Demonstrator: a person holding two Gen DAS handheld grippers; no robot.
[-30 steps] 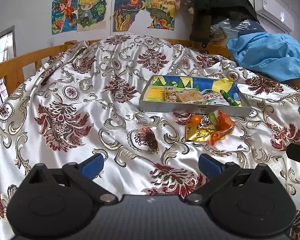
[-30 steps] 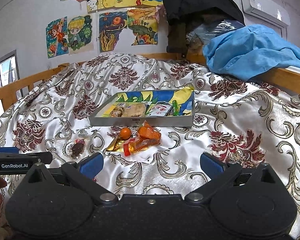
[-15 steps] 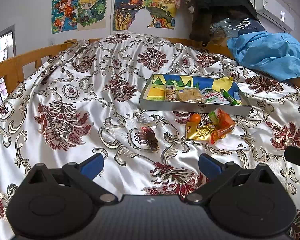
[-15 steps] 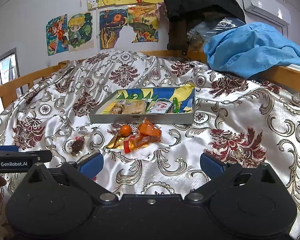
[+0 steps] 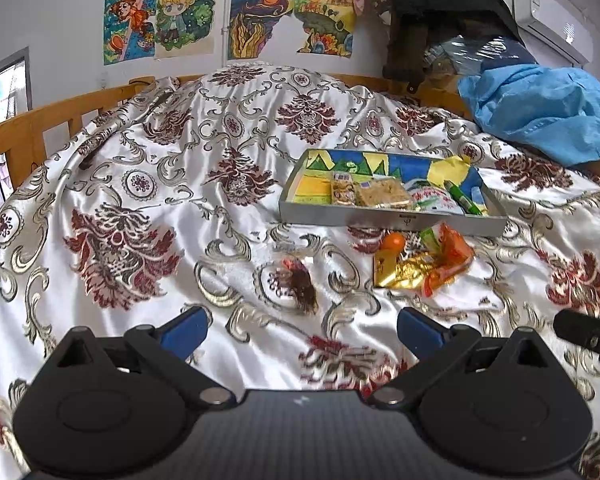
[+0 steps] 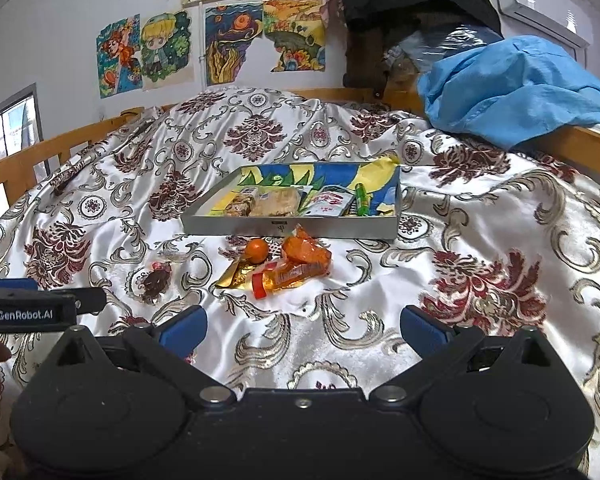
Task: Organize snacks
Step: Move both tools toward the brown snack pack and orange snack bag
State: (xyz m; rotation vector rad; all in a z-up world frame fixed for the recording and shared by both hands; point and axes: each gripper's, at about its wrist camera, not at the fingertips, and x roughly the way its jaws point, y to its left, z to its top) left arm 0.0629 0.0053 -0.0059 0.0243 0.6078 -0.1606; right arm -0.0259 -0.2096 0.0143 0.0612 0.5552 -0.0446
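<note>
Satin bedspread (image 5: pixel 148 184) carries loose snacks, a dark packet (image 5: pixel 298 282) and orange wrappers (image 6: pixel 296 260), just before the tray (image 6: pixel 288 227). Both tongs, left (image 5: pixel 300 330) and right (image 6: pixel 303 326), hover released; next likely a reach and pinch.

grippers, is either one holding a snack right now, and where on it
Nothing is held. The left gripper and the right gripper are both open above the bedspread, with the loose snacks lying ahead of them, untouched.
</note>
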